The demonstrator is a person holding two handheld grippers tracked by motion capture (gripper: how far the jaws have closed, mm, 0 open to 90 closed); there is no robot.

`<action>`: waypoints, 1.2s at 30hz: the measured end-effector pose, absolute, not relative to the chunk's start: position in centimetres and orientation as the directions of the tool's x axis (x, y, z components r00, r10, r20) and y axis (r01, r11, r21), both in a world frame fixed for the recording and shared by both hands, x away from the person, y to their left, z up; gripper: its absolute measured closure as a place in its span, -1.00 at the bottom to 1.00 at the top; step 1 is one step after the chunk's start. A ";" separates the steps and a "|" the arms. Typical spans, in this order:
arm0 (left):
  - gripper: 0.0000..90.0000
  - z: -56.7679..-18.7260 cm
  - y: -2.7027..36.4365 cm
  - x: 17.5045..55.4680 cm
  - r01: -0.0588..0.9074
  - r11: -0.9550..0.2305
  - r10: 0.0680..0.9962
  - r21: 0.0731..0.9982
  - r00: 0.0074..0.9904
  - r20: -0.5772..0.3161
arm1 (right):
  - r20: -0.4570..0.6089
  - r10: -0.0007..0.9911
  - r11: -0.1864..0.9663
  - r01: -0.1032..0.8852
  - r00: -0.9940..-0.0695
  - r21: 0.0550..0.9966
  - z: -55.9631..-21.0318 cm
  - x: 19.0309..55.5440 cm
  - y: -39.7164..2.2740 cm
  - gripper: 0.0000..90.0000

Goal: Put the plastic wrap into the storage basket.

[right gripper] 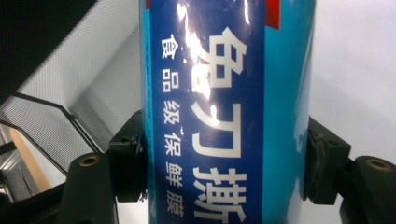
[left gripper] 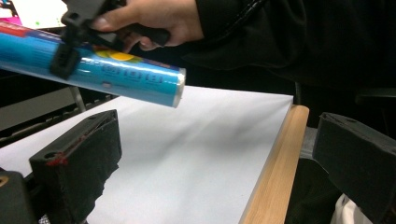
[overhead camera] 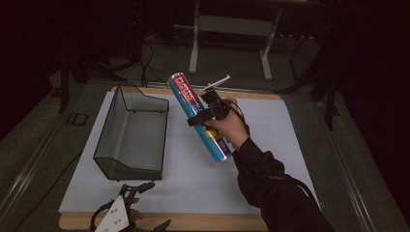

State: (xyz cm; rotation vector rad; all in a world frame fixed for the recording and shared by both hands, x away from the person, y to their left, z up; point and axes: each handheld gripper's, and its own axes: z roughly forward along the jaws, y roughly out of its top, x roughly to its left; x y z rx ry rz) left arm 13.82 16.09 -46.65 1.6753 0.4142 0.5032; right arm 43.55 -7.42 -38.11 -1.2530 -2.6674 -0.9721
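Note:
A long blue tube (overhead camera: 199,117) with red and white print hangs tilted above the white mat (overhead camera: 270,145). My right gripper (overhead camera: 205,115) is shut on its middle, and the tube (right gripper: 224,112) sits clamped between both black pads (right gripper: 322,163) in the right gripper view. The tube (left gripper: 93,67) also crosses the top of the left gripper view, held by the other hand (left gripper: 149,18). My left gripper (overhead camera: 147,205) rests at the mat's front left corner, jaws wide apart with nothing between them. A black mesh basket (overhead camera: 133,133) stands on the mat left of the tube.
The mat lies on a wooden board (overhead camera: 203,223) whose edge (left gripper: 275,172) runs past my left gripper. Grey floor, cables and a white metal stand (overhead camera: 232,29) lie beyond the table. Bare mat stretches between the basket and the right edge.

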 end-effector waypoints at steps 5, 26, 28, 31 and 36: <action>-0.95 -46.6 16.2 13.8 -0.007 -0.160 0.544 0.987 0.834 0.094 | 0.307 0.675 0.454 0.706 -0.671 0.544 -37.7 43.2 -4.8 -0.30; -0.96 -46.6 16.7 13.8 0.037 -0.172 0.620 0.984 0.780 0.079 | 0.350 0.689 0.319 0.699 -0.635 0.640 -36.7 42.9 2.8 -0.30; -0.96 -46.5 16.8 13.8 0.043 -0.161 0.631 0.986 0.773 0.069 | 0.362 0.683 0.308 0.699 -0.634 0.645 -36.7 42.8 3.5 -0.30; -0.96 -46.4 17.1 13.7 0.038 -0.146 0.653 0.989 0.755 0.067 | 0.372 0.679 0.293 0.699 -0.633 0.653 -37.0 42.7 4.6 -0.30; -0.96 -46.3 17.2 13.6 0.034 -0.145 0.663 0.989 0.745 0.072 | 0.388 0.697 0.252 0.713 -0.603 0.654 -37.9 42.9 6.1 -0.30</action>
